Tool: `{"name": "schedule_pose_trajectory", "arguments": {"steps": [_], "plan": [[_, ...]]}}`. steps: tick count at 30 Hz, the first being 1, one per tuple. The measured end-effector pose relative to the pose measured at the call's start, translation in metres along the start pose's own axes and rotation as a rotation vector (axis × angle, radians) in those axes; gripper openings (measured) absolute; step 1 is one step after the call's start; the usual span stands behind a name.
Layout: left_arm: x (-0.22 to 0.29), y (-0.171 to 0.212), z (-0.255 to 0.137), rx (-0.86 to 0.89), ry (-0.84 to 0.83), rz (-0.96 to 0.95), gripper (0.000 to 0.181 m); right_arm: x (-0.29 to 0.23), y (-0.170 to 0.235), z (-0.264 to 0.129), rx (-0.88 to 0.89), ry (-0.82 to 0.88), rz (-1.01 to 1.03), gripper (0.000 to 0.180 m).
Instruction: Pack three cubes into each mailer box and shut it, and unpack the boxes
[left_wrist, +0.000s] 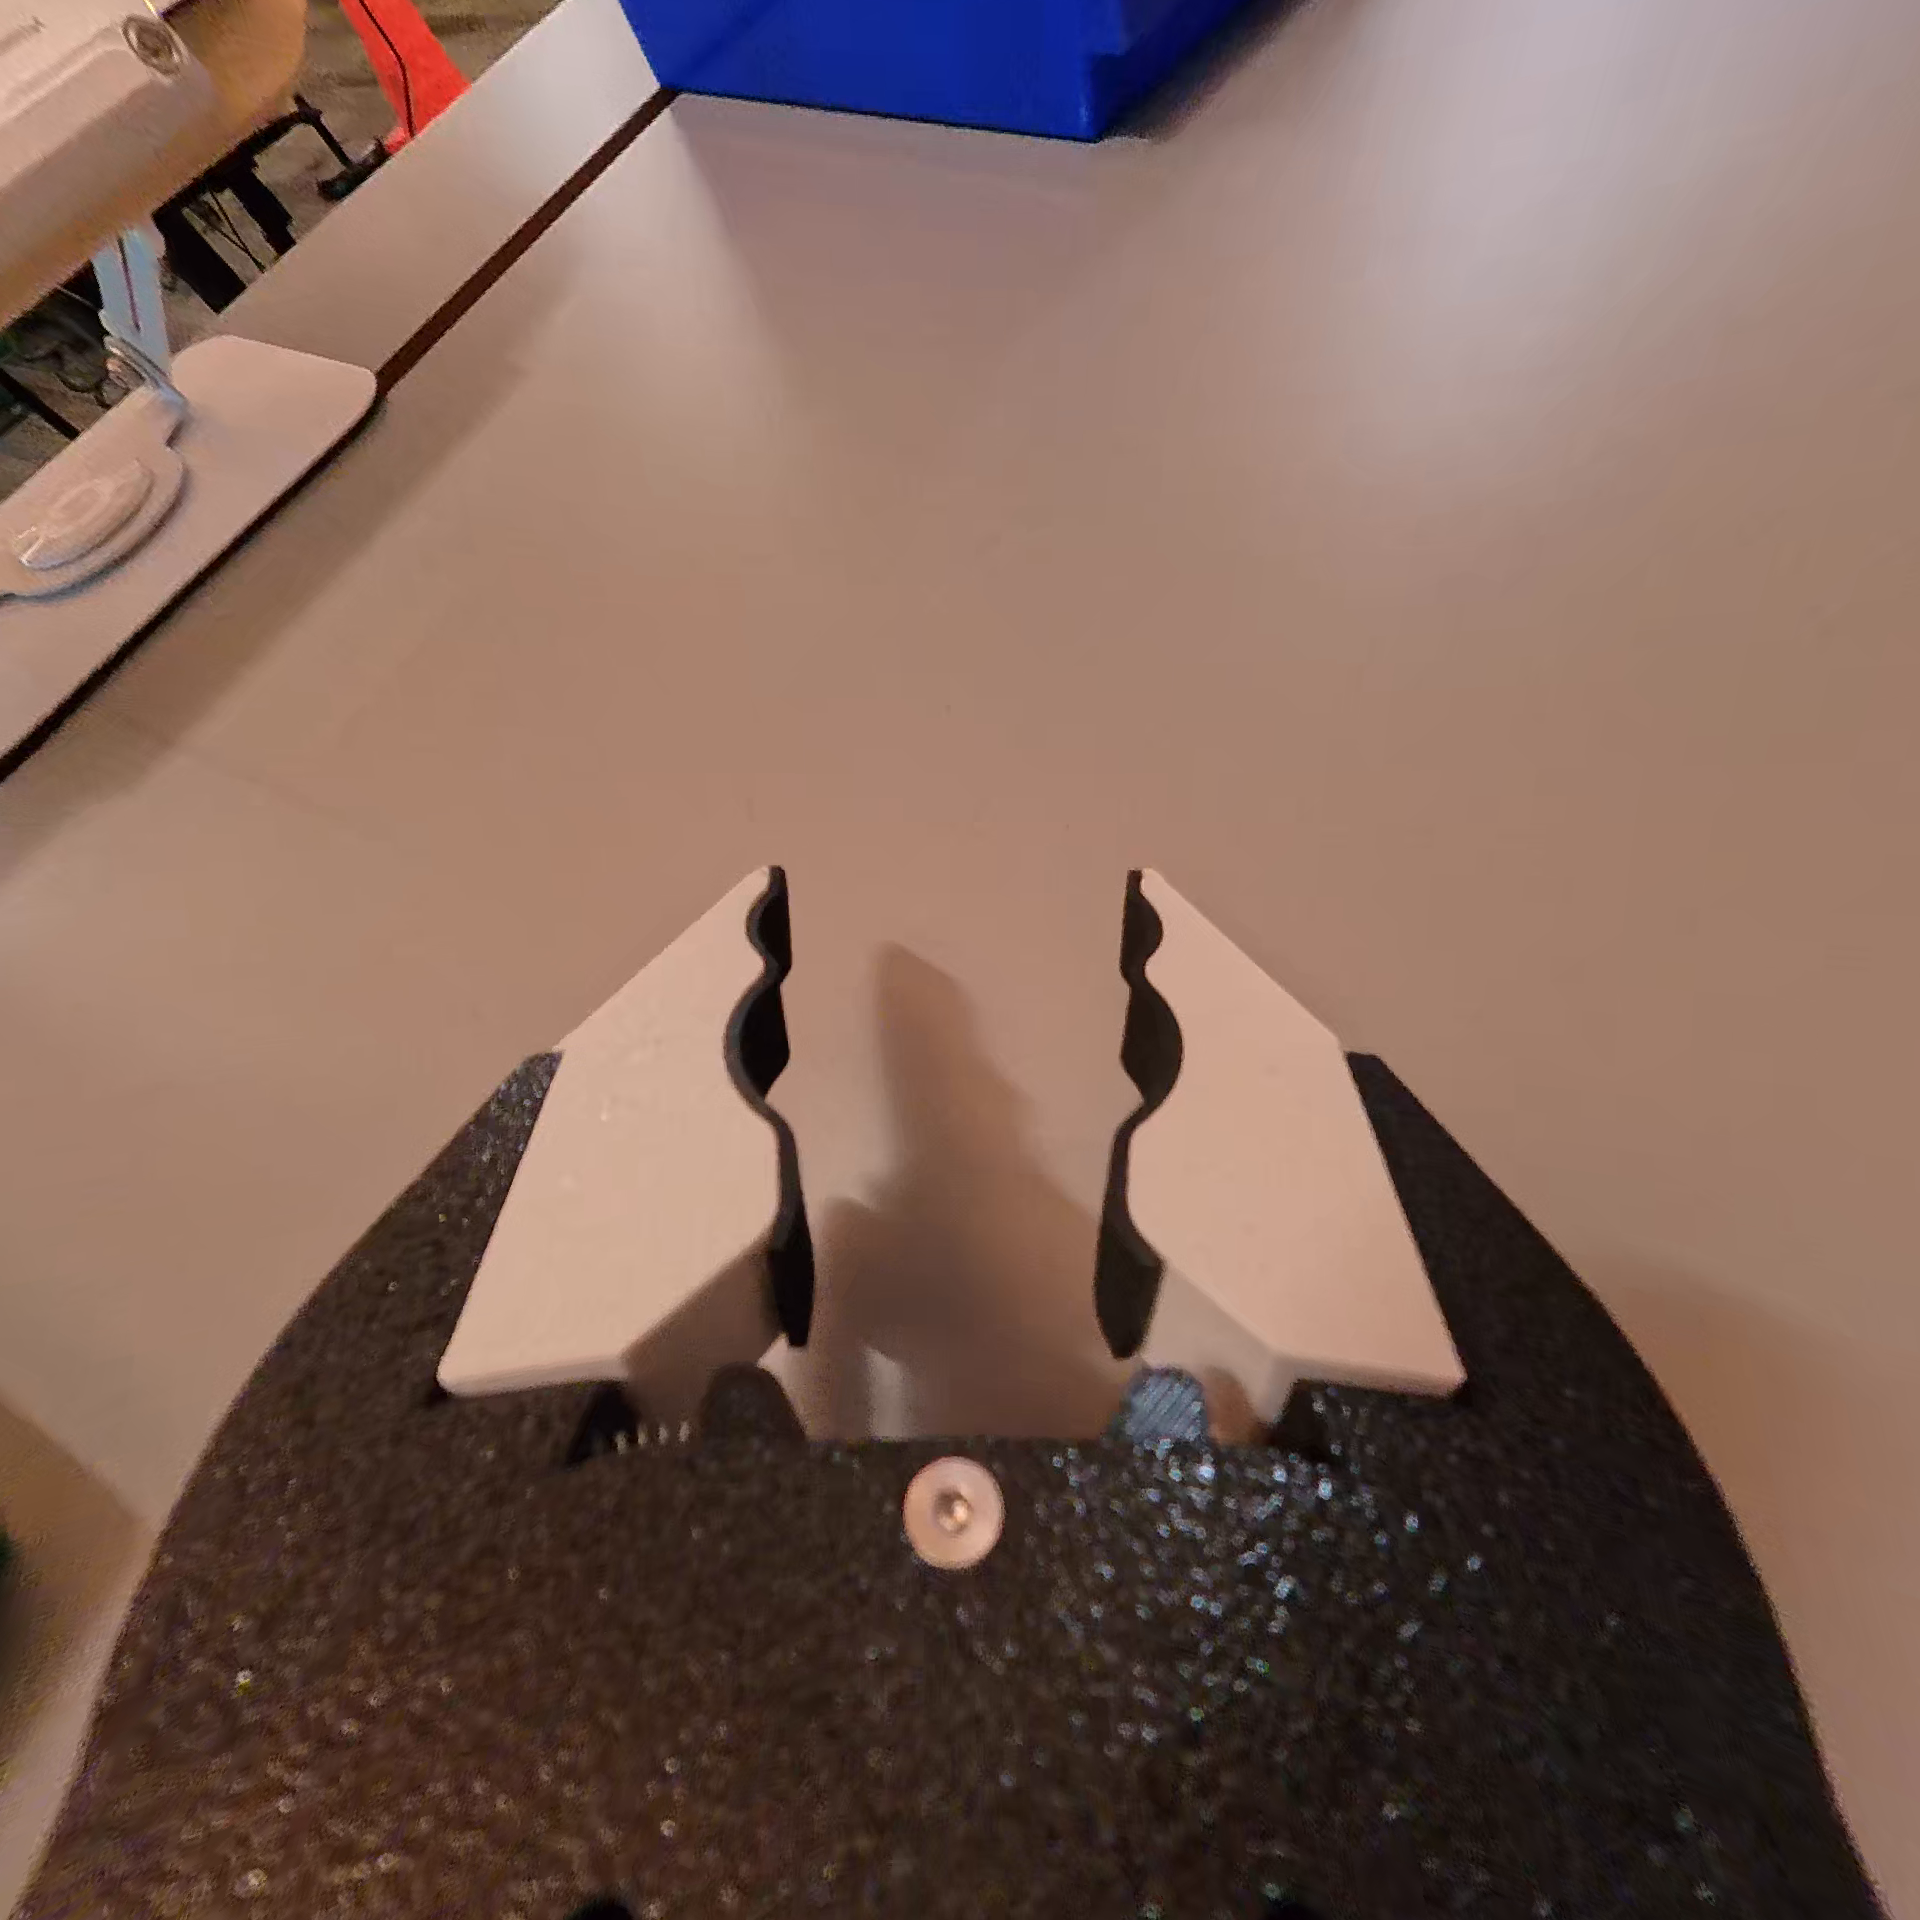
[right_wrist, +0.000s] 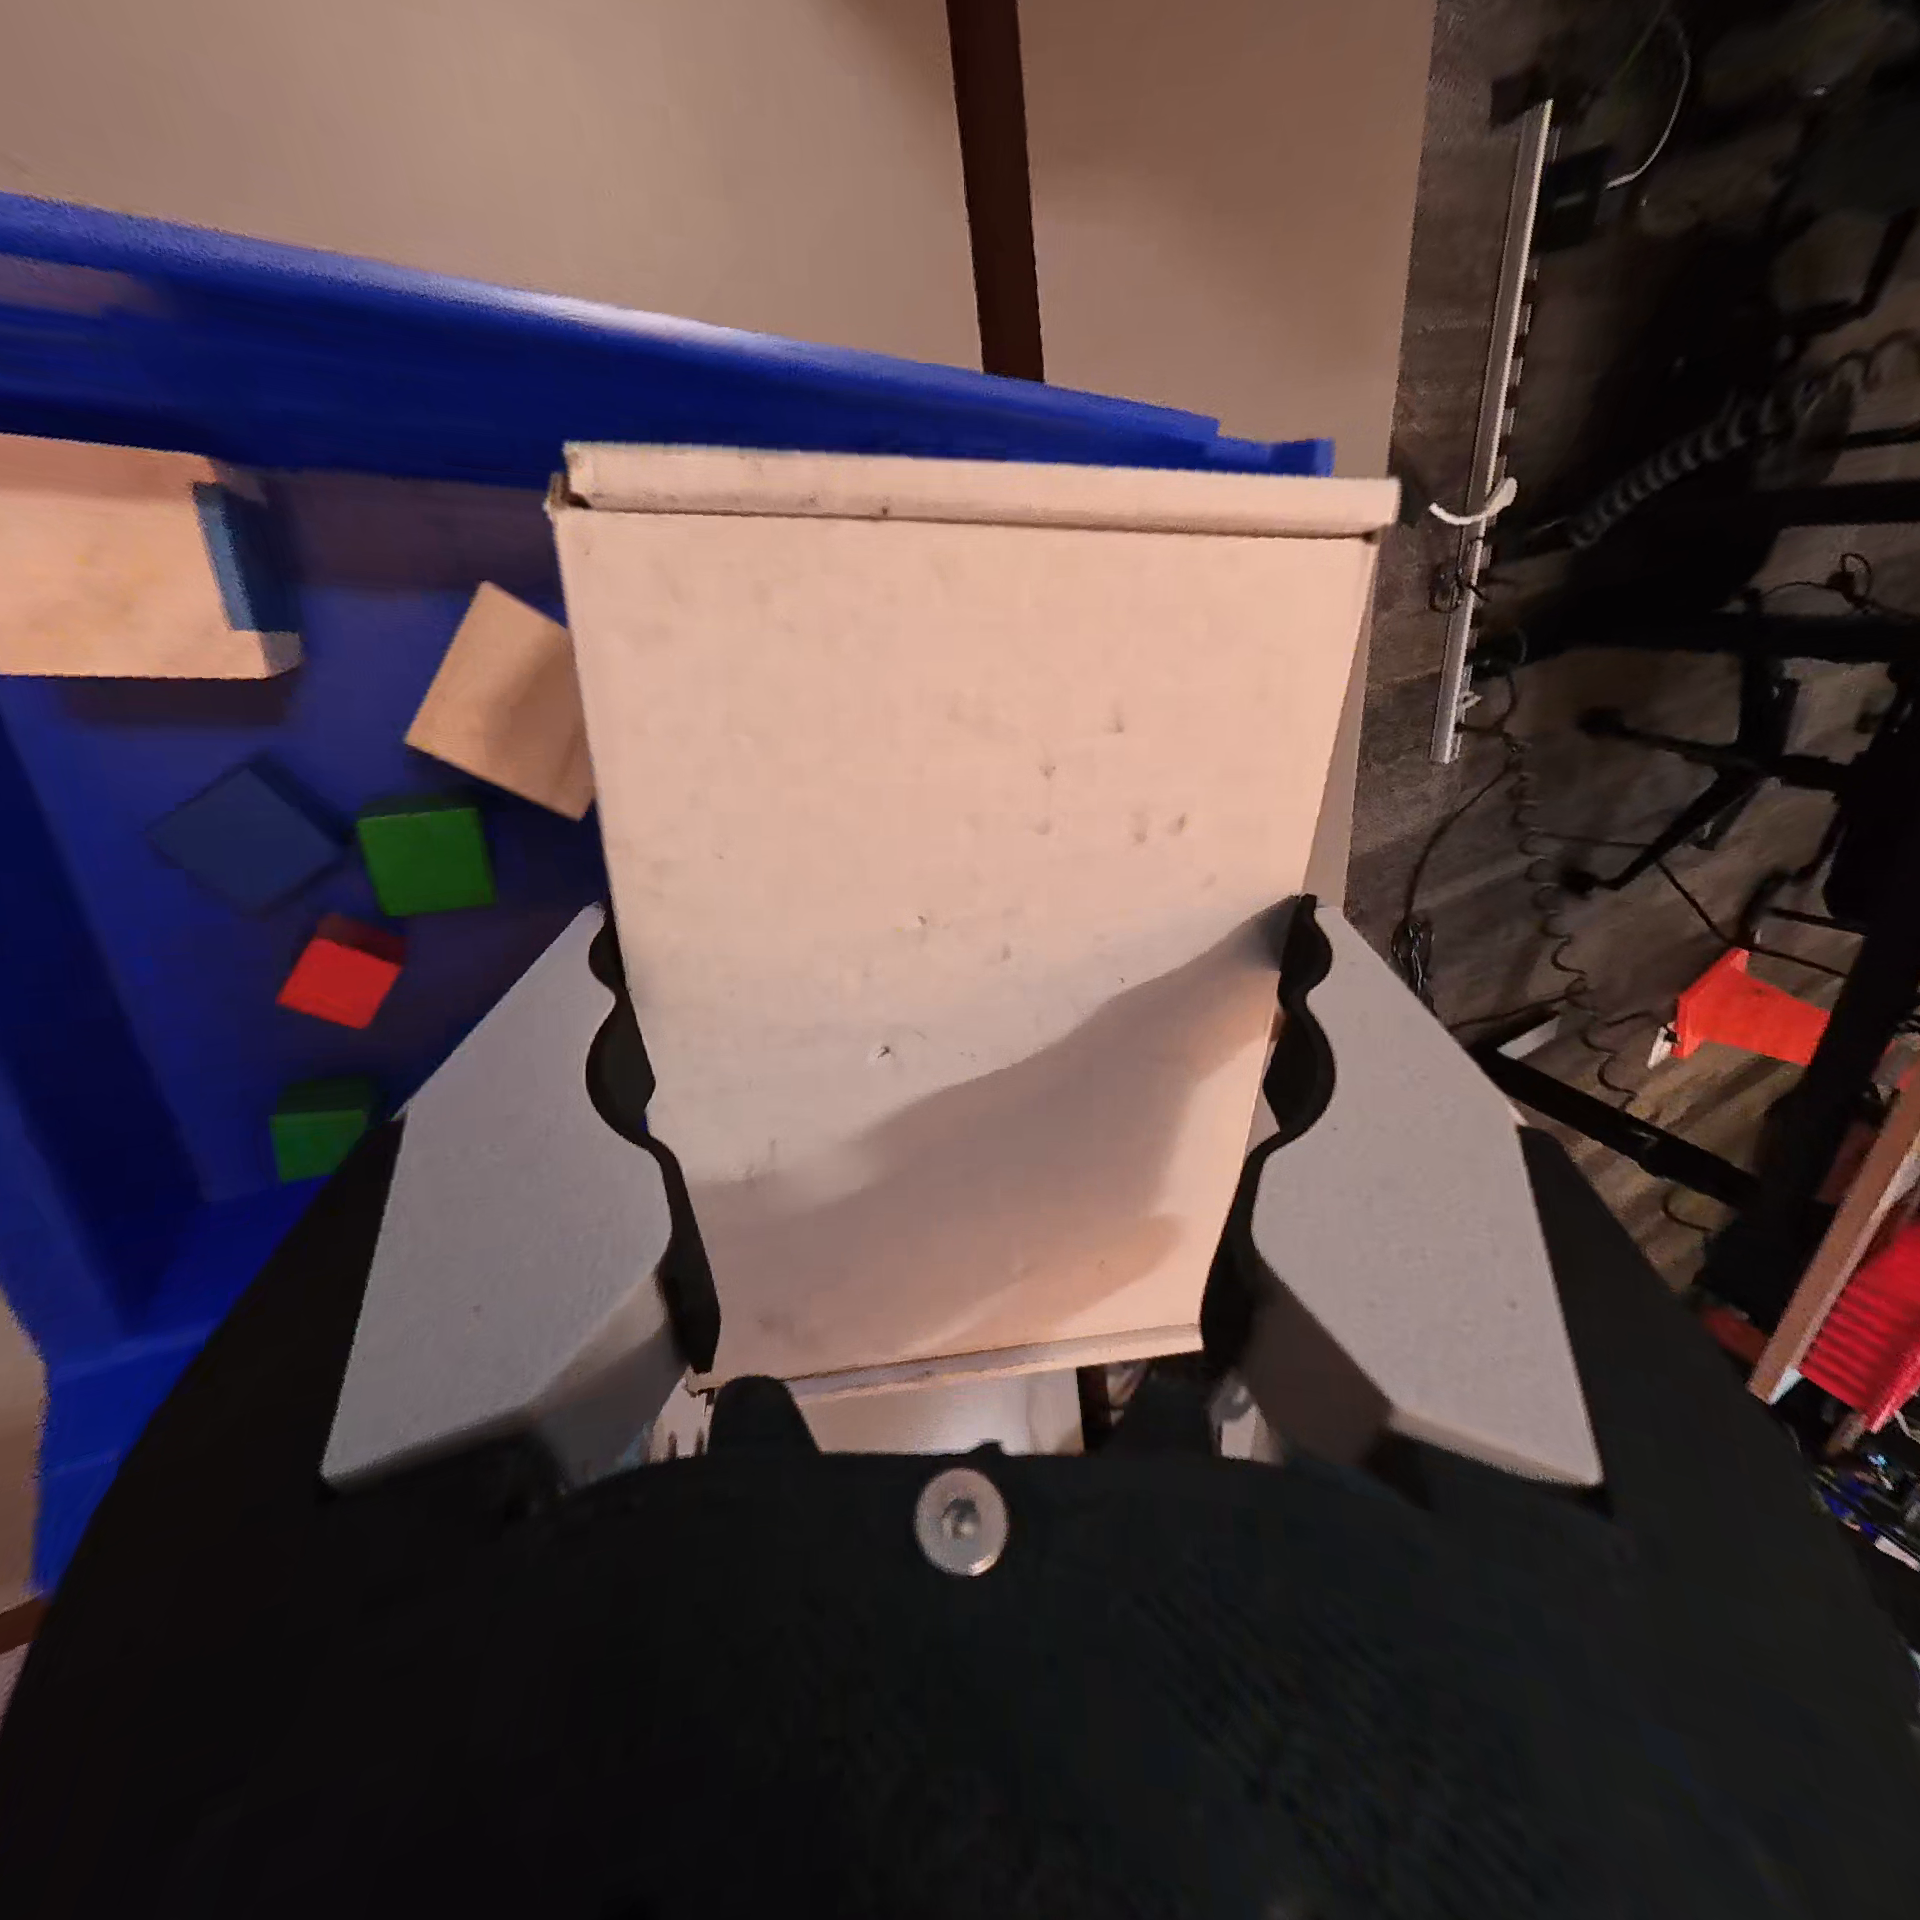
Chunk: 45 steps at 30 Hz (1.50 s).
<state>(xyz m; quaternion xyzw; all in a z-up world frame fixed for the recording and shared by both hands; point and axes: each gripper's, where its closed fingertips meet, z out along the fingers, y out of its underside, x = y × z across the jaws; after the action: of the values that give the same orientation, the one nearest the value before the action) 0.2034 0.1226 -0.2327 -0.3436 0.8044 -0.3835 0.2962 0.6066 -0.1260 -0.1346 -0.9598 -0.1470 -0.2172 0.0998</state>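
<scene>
My right gripper (right_wrist: 951, 925) is shut on a closed white mailer box (right_wrist: 966, 831), its fingers pressing both sides, and holds it up over the right part of a blue bin (right_wrist: 125, 1039). In the bin lie two green cubes (right_wrist: 426, 857) (right_wrist: 317, 1127), a red cube (right_wrist: 341, 975), a blue cube (right_wrist: 249, 836) and two more mailer boxes (right_wrist: 504, 712) (right_wrist: 114, 566). My left gripper (left_wrist: 956, 883) is open and empty above the bare grey table (left_wrist: 1039, 571). The blue bin's corner shows in the left wrist view (left_wrist: 935, 62) at the far end of the table.
A second table (left_wrist: 312, 343) lies at the left with a white monitor stand base (left_wrist: 270, 400) and a small white device (left_wrist: 83, 514). Right of the bin the table ends; below are floor cables, dark stands and an orange object (right_wrist: 1745, 1008).
</scene>
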Motion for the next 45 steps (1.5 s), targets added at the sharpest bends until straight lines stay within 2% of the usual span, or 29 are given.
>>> {"name": "schedule_pose_trajectory", "arguments": {"steps": [11,15,20,26,29,31,33,35,37,41,45], "plan": [[-0.004,-0.001,-0.001,0.012,0.066,-0.115,0.058,0.01,0.021,0.046,-0.077,-0.048,-0.038,0.123],[-0.005,0.0,0.0,0.005,0.07,-0.129,0.058,0.01,0.021,0.049,-0.105,-0.057,-0.054,0.123],[-0.001,0.007,0.005,-0.051,0.076,-0.109,0.061,0.015,0.024,0.055,-0.163,0.02,-0.049,0.121],[0.001,0.009,0.008,-0.075,0.061,-0.065,0.062,0.024,0.02,0.035,-0.087,0.159,0.004,0.117],[0.0,0.009,0.008,-0.074,0.049,-0.062,0.063,0.023,0.025,0.007,-0.063,0.28,0.072,0.113],[-0.003,0.009,0.008,-0.074,0.035,-0.069,0.064,0.018,0.031,-0.024,-0.025,0.416,0.186,0.111],[-0.005,0.01,0.01,-0.091,0.017,-0.08,0.066,0.001,0.042,-0.06,0.044,0.562,0.339,0.111],[-0.007,0.007,0.015,-0.098,0.001,-0.104,0.073,-0.04,0.054,-0.088,0.134,0.64,0.476,0.107],[-0.006,-0.009,0.027,-0.058,-0.014,-0.138,0.076,-0.087,0.075,-0.11,0.149,0.747,0.618,0.104],[-0.007,-0.066,0.07,0.024,-0.102,-0.202,0.079,-0.197,0.108,-0.121,0.104,0.798,0.929,0.107],[0.0,-0.14,0.125,0.076,-0.148,-0.247,0.083,-0.26,0.099,-0.13,0.326,0.841,1.223,0.097]]}}
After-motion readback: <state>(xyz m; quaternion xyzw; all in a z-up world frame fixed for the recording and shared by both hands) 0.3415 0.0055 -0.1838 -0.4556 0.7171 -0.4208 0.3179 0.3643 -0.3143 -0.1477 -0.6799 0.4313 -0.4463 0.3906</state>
